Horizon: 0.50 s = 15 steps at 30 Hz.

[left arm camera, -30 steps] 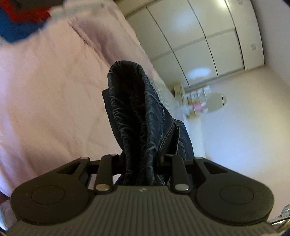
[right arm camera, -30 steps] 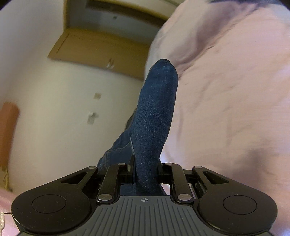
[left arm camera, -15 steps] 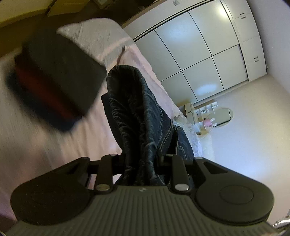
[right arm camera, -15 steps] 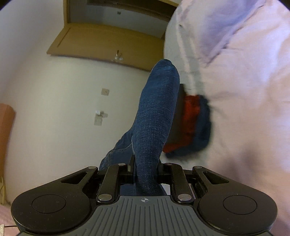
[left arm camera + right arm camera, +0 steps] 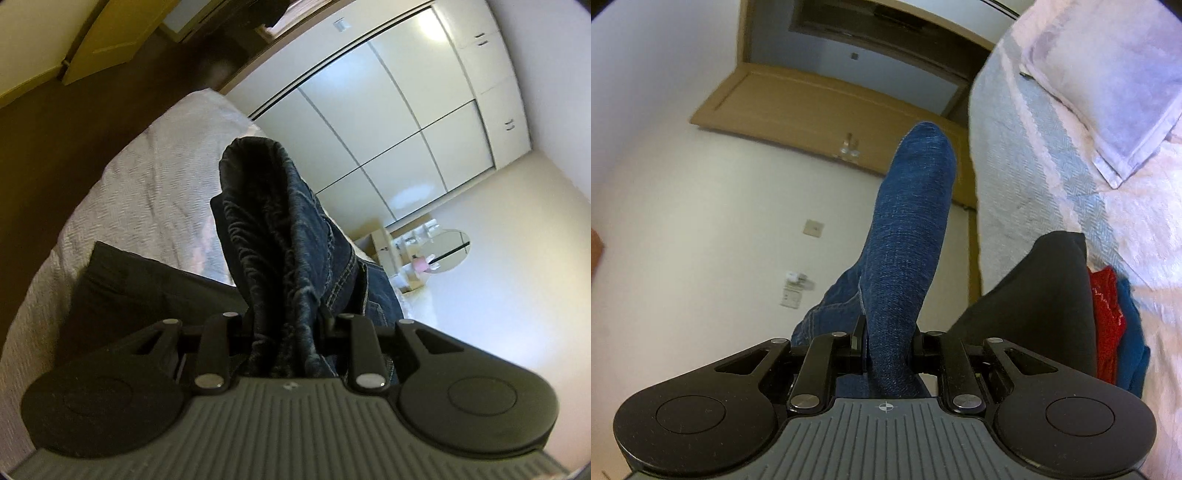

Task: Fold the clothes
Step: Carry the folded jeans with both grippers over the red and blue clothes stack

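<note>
The left hand-held gripper (image 5: 284, 325) was clamped on a bunched fold of the jeans (image 5: 273, 236), fingers closed against the denim. The right hand-held gripper (image 5: 890, 339) was likewise clamped on the jeans (image 5: 905, 236). The jeans were held above the bed (image 5: 155, 184), over a folded stack (image 5: 1045, 295) near the bed's edge.

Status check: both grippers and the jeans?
Left hand-held gripper shut on jeans. Right hand-held gripper shut on jeans too. Folded pile on bed close by.
</note>
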Motion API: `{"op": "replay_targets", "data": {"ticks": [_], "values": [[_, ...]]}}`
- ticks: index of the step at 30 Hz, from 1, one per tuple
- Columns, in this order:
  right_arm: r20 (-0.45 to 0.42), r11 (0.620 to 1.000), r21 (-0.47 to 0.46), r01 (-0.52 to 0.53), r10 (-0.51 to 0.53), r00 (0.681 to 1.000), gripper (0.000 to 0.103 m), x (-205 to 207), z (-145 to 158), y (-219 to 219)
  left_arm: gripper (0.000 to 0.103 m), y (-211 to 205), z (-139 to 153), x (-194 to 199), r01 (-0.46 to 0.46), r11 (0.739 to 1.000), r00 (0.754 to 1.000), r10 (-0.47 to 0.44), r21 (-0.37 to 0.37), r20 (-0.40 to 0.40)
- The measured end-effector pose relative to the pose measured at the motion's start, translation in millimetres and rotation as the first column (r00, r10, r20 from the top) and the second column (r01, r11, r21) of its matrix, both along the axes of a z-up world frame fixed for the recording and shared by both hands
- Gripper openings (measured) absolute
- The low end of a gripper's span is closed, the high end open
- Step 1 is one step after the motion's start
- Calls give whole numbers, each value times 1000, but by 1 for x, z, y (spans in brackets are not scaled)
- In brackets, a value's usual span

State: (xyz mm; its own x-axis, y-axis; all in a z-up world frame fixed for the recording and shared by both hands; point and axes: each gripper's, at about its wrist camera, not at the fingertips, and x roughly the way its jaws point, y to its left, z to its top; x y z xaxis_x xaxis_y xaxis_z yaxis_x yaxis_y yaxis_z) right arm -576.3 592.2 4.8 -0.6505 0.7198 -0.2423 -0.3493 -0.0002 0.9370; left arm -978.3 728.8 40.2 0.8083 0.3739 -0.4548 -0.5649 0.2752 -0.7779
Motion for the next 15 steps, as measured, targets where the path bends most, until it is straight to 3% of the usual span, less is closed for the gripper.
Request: {"op": "replay_targets", "data": {"ticks": [7,15], "values": [[8,996,-85,20,-20,1000,17,-11,-42,26,23,42,-56,-9,20,996,1000,-20,-85,2],[21,988,-142,54,-51,998,17,-16,-82,30,23,57,-111,-14,49,987,999,-50,-156,-2]]}}
